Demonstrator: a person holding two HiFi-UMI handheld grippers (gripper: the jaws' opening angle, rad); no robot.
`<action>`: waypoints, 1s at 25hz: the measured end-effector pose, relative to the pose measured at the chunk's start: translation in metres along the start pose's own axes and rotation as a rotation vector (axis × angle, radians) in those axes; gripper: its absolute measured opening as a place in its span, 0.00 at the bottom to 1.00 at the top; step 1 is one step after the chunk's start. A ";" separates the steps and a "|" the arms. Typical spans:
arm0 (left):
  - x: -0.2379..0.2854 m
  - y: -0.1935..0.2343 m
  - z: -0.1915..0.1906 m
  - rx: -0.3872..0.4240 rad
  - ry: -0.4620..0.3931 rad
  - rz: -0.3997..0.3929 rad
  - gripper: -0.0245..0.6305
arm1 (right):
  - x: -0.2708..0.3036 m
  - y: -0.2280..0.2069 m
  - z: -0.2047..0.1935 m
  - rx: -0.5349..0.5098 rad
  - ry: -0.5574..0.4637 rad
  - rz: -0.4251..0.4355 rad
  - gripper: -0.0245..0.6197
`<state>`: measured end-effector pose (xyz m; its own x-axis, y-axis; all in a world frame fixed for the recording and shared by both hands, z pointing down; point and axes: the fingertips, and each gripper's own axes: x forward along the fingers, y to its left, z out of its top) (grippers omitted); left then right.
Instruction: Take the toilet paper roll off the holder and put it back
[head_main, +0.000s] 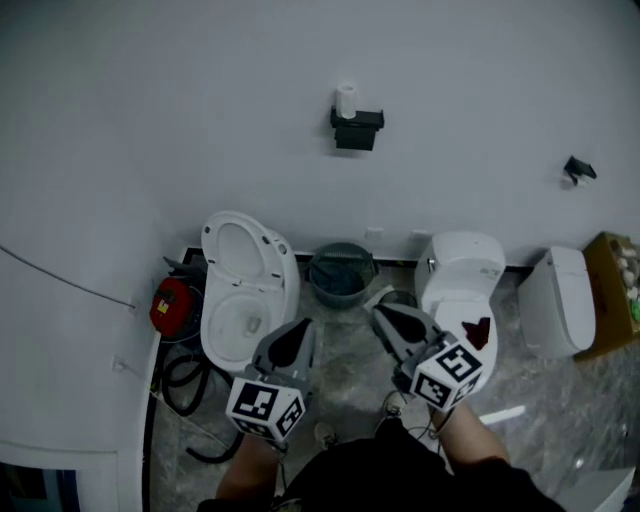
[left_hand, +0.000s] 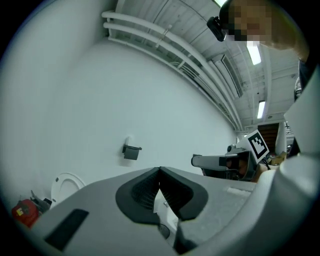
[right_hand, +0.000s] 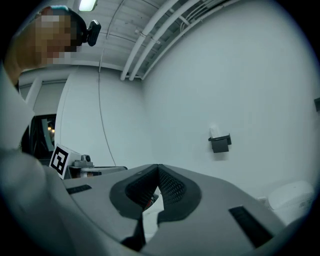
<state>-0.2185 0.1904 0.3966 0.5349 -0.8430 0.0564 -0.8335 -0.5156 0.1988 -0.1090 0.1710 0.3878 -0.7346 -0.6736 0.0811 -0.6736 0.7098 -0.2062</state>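
Observation:
A white toilet paper roll (head_main: 346, 101) stands upright on a black holder (head_main: 357, 128) fixed to the white wall, well ahead of both grippers. The same roll (left_hand: 128, 140) and holder (left_hand: 132, 152) show small in the left gripper view, and the roll (right_hand: 214, 131) and holder (right_hand: 220, 143) also show in the right gripper view. My left gripper (head_main: 304, 327) is shut and empty, held low in front of me. Beside it, my right gripper (head_main: 380, 313) is shut and empty too. Both point level toward the wall, far short of the holder.
Below the holder, an open white toilet (head_main: 245, 290) stands at the left, a grey bin (head_main: 340, 272) in the middle and a closed white toilet (head_main: 460, 290) at the right. A red canister (head_main: 171, 305) and black hose (head_main: 180, 385) lie at the left. A cardboard box (head_main: 610, 290) is far right.

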 end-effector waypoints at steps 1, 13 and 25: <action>-0.001 -0.007 -0.001 -0.005 -0.003 -0.021 0.04 | -0.008 0.001 -0.001 -0.005 0.004 -0.020 0.04; 0.009 -0.087 -0.002 0.010 -0.014 -0.108 0.04 | -0.088 -0.018 0.007 -0.008 -0.018 -0.107 0.04; 0.011 -0.192 -0.015 0.080 0.020 -0.041 0.04 | -0.173 -0.043 0.013 0.042 -0.077 -0.007 0.04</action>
<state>-0.0506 0.2828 0.3733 0.5712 -0.8179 0.0694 -0.8185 -0.5612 0.1227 0.0480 0.2542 0.3704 -0.7208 -0.6931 0.0080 -0.6731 0.6971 -0.2470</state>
